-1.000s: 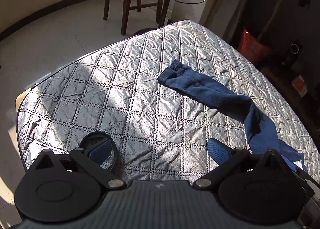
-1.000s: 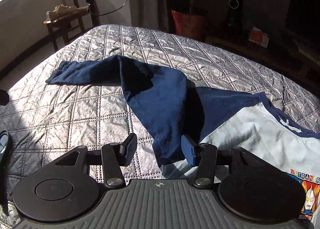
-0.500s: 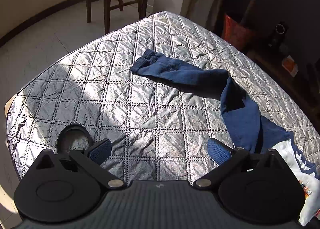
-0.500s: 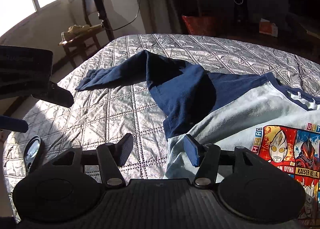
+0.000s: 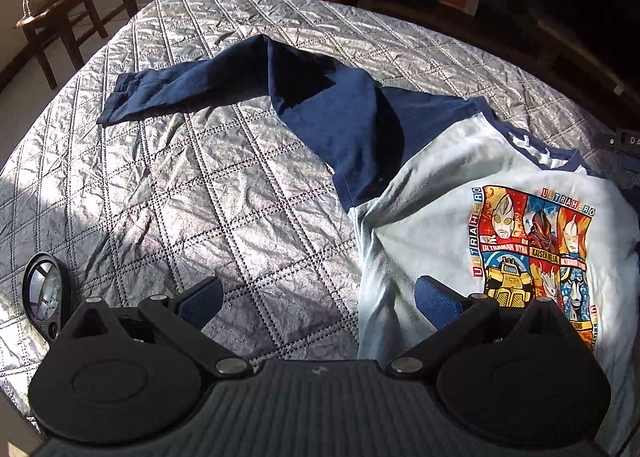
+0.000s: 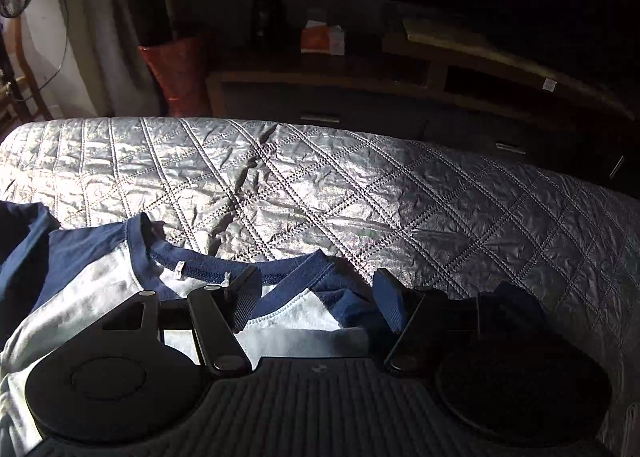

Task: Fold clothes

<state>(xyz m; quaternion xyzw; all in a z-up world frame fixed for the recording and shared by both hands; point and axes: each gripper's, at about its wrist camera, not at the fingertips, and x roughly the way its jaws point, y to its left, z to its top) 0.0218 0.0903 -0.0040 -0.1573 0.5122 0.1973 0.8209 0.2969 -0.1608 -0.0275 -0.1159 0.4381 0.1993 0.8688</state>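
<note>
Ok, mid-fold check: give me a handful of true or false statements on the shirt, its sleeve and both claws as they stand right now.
1. The shirt lies with its printed graphic facing up. True.
2. The navy sleeve is folded flat across the shirt's chest. False: it stretches away from the body over the quilted cover, kinked partway along.
3. The left claw is clamped on the sleeve cuff. False: it stands open with nothing between its pads, one pad over the shirt's side edge.
4. The right claw is at the navy neckline. True: it is open, its jaws having just widened.
5. A wooden chair stands beyond the bed. True.
</note>
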